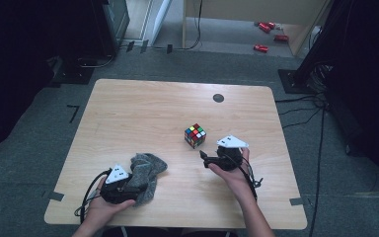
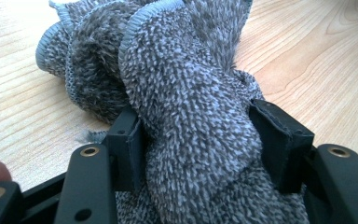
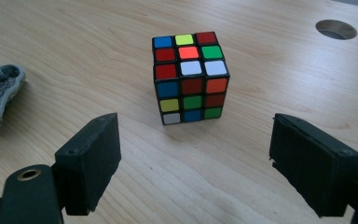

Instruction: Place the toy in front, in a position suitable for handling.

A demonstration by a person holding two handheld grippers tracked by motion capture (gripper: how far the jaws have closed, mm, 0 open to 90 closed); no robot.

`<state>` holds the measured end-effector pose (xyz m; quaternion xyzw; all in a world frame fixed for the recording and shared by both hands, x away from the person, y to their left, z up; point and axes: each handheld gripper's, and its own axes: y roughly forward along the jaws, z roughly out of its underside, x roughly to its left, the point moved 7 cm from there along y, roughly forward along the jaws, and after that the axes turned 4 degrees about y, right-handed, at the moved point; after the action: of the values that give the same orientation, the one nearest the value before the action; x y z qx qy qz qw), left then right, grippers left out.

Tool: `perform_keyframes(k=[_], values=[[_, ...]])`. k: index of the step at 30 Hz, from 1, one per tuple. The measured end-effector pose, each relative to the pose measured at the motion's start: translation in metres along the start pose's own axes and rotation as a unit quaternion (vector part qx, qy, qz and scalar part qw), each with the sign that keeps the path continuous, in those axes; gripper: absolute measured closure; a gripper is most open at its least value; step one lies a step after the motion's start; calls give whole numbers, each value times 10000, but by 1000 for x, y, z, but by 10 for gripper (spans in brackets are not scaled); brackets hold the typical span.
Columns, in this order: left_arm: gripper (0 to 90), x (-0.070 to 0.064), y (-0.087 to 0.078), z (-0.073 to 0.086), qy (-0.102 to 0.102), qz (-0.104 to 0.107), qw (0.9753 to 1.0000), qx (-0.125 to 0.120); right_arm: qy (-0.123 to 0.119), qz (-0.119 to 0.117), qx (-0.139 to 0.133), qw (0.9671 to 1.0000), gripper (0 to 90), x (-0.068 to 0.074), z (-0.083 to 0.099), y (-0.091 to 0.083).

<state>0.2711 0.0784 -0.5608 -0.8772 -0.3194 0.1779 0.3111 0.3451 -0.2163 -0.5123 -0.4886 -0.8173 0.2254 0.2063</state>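
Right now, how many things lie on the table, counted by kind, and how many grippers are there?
Puzzle cubes: 1, the puzzle cube with mixed colours
Cloths: 1, the grey cloth, bunched
Grippers: 2, the left gripper shut on the cloth, the right gripper open before the cube
Total: 4
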Motion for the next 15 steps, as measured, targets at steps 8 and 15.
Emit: perform_keyframes(k=[8,15], values=[[411,0,0,0,-10,9,10000,0,66,-122,-64,9999,148,4,-7,17],[411,0,0,0,-17,15,10000,-4,264,-168,-75,9995,131,1,-4,36]])
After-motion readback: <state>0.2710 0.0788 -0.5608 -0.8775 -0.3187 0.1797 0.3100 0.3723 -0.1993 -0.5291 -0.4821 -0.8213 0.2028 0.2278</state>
